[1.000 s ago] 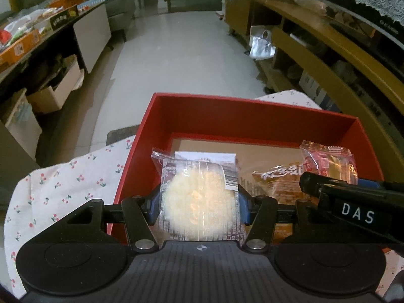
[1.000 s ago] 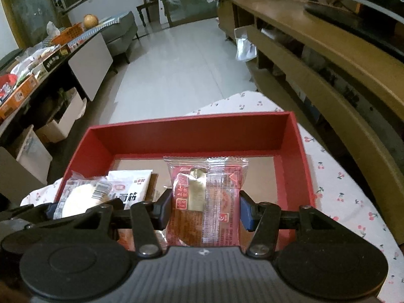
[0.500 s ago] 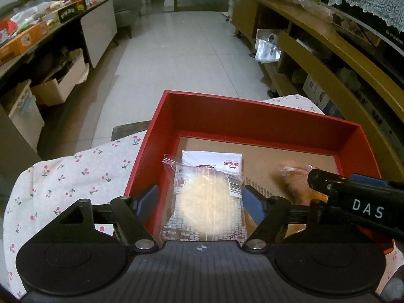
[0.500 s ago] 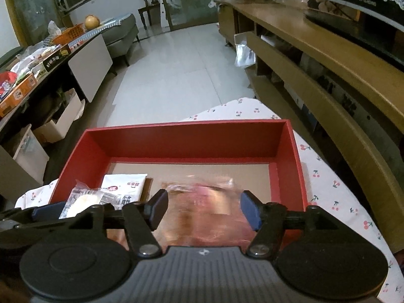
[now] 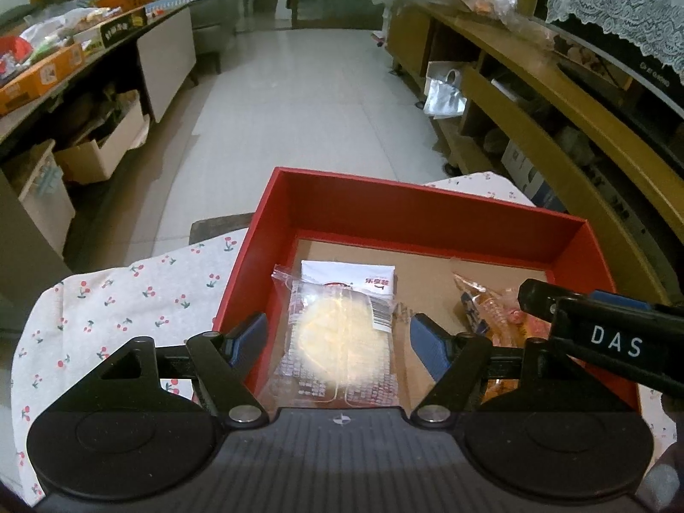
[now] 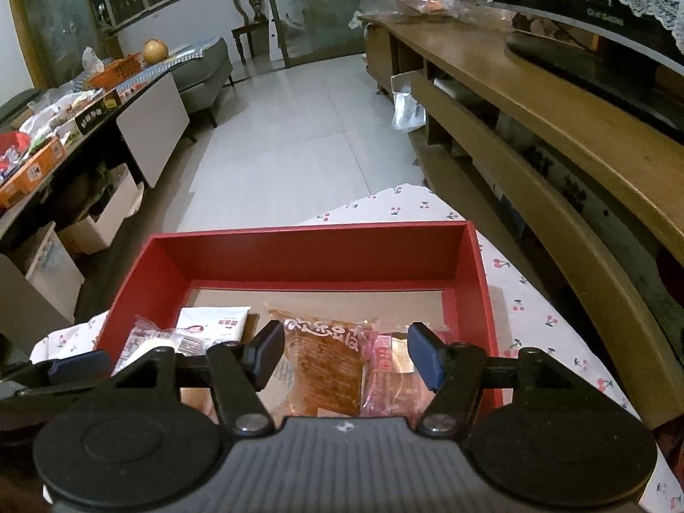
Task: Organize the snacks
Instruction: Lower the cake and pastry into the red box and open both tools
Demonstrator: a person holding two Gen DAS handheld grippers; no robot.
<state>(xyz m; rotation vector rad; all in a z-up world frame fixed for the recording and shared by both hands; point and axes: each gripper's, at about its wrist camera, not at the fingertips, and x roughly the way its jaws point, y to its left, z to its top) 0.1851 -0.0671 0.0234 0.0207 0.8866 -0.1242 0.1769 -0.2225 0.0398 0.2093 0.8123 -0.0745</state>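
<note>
Two black handheld claws, the left claw and right claw, show blue finger pads, silver pivot screws, ribbed grey housings and round black discs, one bearing white "DAS" lettering.

The near wall of the red box was hidden behind each gripper's body. The clear-wrapped round cake covered most of a white packet. The orange snack packet and pink one were partly hidden, their print too small to read.
</note>
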